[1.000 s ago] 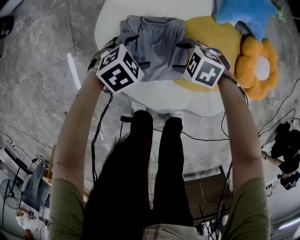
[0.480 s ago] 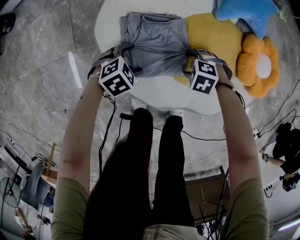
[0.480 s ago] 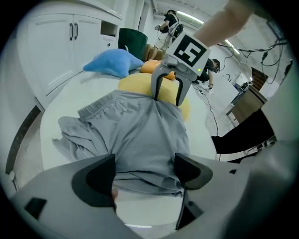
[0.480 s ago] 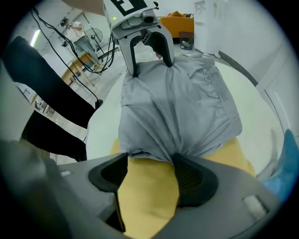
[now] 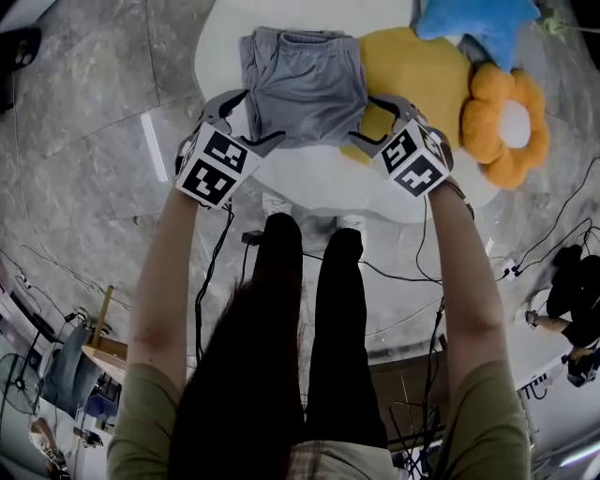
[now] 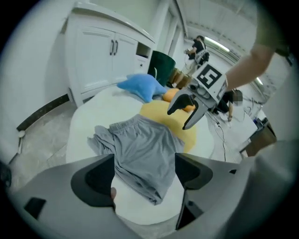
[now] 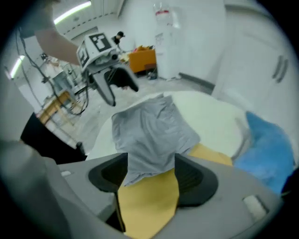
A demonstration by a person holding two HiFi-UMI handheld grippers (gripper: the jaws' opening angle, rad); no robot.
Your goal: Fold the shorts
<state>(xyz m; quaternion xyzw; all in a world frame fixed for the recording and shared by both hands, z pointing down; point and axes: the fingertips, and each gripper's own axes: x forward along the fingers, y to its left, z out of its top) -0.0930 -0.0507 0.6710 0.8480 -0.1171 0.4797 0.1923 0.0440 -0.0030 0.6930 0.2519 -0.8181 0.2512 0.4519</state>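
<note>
Looking down from the head view, I see the grey shorts (image 5: 305,84) lying flat on the white desk (image 5: 319,187), with the waistband at the far side and the leg hems toward me. Their right edge lies over the yellow cushion (image 5: 422,66). Beyond the cushion there is a blue star (image 5: 478,23) and an orange flower (image 5: 502,127).

The left hand-held gripper (image 5: 246,117) is at the near left corner of the shorts. In its own view the jaws stand wide apart and grip nothing; the shorts and bare desk show through the gap.

The right hand-held gripper (image 5: 373,124) is at the near right corner. Its jaws are also wide. The hem of the shorts (image 7: 154,130) and the cushion (image 7: 149,200) appear between them, but the jaws do not close on the cloth. I cannot tell if the tips touch it.
</note>
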